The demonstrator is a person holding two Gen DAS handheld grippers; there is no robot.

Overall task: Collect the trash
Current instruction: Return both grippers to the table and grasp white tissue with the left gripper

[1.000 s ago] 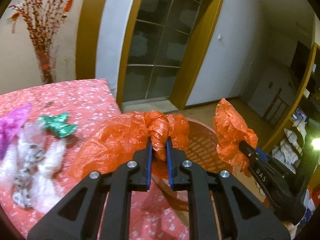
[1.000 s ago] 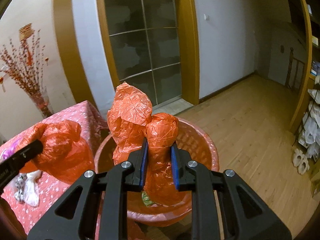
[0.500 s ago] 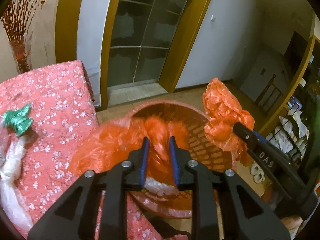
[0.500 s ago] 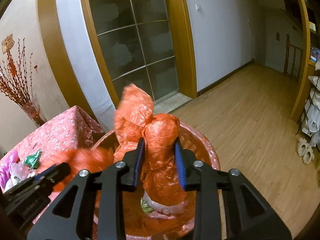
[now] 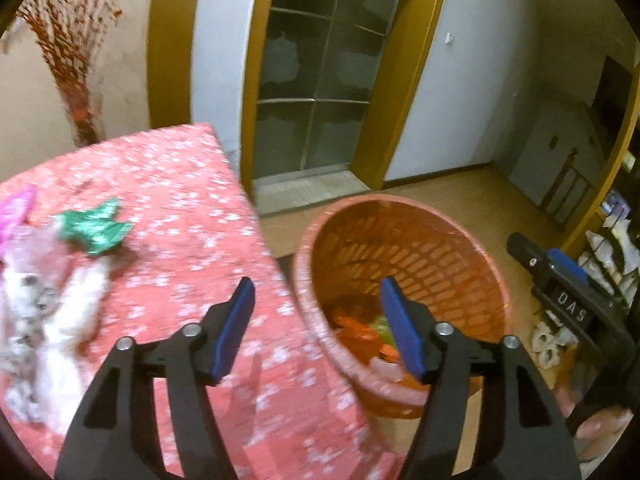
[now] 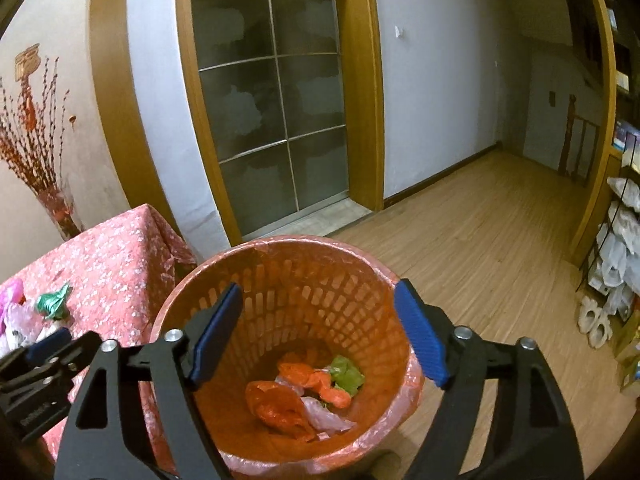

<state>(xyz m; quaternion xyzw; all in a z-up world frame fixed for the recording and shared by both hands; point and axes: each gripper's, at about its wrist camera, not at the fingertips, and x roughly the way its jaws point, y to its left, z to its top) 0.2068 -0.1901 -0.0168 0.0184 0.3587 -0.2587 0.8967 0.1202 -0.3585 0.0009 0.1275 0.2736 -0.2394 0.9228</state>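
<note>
An orange plastic basket (image 6: pixel 224 268) stands on the floor beside the table. An orange plastic bag (image 6: pixel 280 404) lies at its bottom with green and pale scraps. My right gripper (image 6: pixel 318 334) is open and empty above the basket mouth. My left gripper (image 5: pixel 318 320) is open and empty over the table edge and the basket (image 5: pixel 400 208). On the pink flowered tablecloth (image 5: pixel 168 184) lie a green foil wrapper (image 5: pixel 94 228), a white crumpled bag (image 5: pixel 64 320) and a pink bag (image 5: pixel 18 210).
The right gripper's body (image 5: pixel 568 300) shows at the right of the left wrist view. A glass door (image 6: pixel 264 92) and wall stand behind. Wooden floor (image 6: pixel 480 232) extends to the right. A rack with white items (image 6: pixel 616 240) stands at far right.
Both grippers have opened and let go of the orange bag, which has dropped into the basket. The left gripper has swung back toward the table.
</note>
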